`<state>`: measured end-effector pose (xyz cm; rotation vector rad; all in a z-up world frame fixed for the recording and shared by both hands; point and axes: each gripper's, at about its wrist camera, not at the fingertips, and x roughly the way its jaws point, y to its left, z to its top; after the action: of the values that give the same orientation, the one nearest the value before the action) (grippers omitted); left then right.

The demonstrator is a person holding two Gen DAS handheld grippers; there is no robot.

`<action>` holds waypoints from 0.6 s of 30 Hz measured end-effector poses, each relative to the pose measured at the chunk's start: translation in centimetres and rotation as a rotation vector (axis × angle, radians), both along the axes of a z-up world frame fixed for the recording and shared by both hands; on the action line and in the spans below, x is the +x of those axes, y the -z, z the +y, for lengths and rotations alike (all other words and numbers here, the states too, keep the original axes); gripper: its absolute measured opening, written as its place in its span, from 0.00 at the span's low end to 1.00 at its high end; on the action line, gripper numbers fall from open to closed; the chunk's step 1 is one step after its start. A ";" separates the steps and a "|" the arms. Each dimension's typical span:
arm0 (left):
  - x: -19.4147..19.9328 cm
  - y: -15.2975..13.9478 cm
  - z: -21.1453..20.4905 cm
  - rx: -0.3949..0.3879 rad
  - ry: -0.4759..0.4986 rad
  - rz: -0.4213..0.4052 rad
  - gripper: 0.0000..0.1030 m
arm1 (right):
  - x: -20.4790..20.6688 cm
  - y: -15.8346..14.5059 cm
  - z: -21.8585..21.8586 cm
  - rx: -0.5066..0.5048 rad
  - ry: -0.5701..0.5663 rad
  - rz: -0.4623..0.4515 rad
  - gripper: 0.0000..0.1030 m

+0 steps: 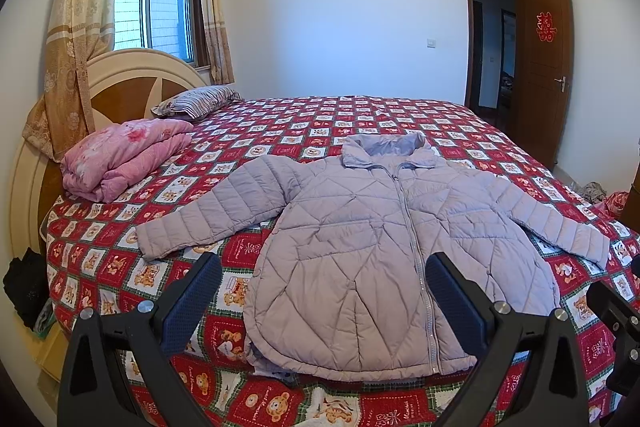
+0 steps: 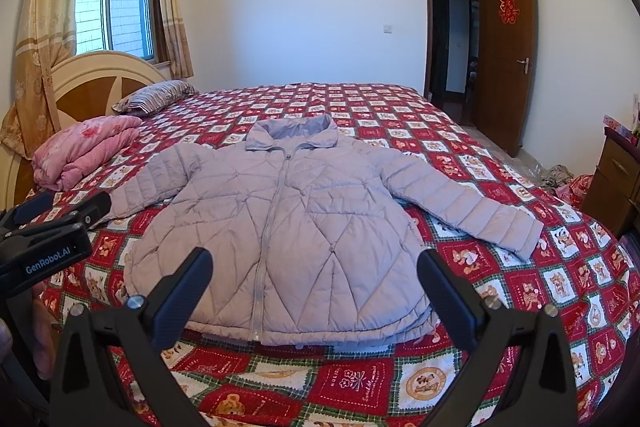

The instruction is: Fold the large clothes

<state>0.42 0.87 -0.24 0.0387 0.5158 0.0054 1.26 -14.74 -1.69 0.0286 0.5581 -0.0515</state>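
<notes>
Hovering nearest the lens, both grippers, jaws spread wide and gripping nothing: left gripper (image 1: 324, 281) low over the hem, right gripper (image 2: 316, 277) likewise, neither touching cloth. Showing at the left edge of the right view, part of the left tool's black body and a bit of a hand (image 2: 40, 331) behind it.

Lying flat, front up and zipped, on the quilt (image 1: 340, 115): jacket (image 1: 360, 247), collar pointing away, hem toward the cameras. Reaching out leftward, left sleeve (image 1: 216, 215), cuff near the pink blanket (image 1: 120, 157) but well apart from it. Reaching out rightward, right sleeve (image 2: 468, 211), cuff near the bed's right side.

Judging the step: folding not yet begun, jacket merely spread out. Calling next, probably, for pinching a sleeve or a shoulder-and-hem edge and carrying it across the front; puffy padding likely springing back, so needing a firm pinch and a pressing-down.

Hiding from view: hem underside, with something pale and dark peeking out beneath it in the left view, too unclear to name. Cutting off: right cuff's end at the left view's rim, and bed edges on both sides.
</notes>
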 end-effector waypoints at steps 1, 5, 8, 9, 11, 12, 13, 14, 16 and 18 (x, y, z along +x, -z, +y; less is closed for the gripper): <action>0.0 0.0 0.0 0.000 0.000 0.000 0.99 | 0.0 0.1 0.0 0.000 0.000 0.000 1.00; 0.0 0.1 0.0 0.000 -0.002 -0.001 0.99 | 0.0 0.0 0.0 0.002 0.000 0.001 1.00; 0.1 0.1 0.0 -0.001 -0.002 -0.001 0.99 | 0.0 0.0 0.0 0.002 -0.002 0.003 1.00; 0.1 0.1 0.0 0.000 -0.003 -0.001 0.99 | 0.0 0.0 0.0 0.002 -0.002 0.003 1.00; 0.1 0.1 0.1 -0.001 -0.002 -0.001 0.99 | 0.0 0.1 0.1 0.001 -0.002 0.002 1.00; 0.1 0.1 0.1 -0.001 -0.002 -0.001 0.99 | 0.0 0.0 0.0 0.001 -0.002 0.003 1.00; 0.1 0.1 0.1 -0.001 -0.004 -0.001 0.99 | 0.0 0.1 0.1 0.001 -0.002 0.003 1.00; 0.1 0.1 0.1 -0.002 -0.003 -0.001 0.99 | 0.0 0.2 0.2 0.002 -0.002 0.004 1.00; 0.1 0.1 0.1 -0.001 -0.003 0.000 0.99 | 0.0 0.2 0.2 0.003 -0.003 0.005 1.00; 0.1 0.1 0.1 -0.001 -0.003 0.000 0.99 | 0.0 0.3 0.2 0.006 -0.004 0.007 1.00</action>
<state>0.54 0.98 -0.34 0.0371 0.5160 0.0077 1.26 -14.50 -2.02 0.0332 0.5656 -0.0461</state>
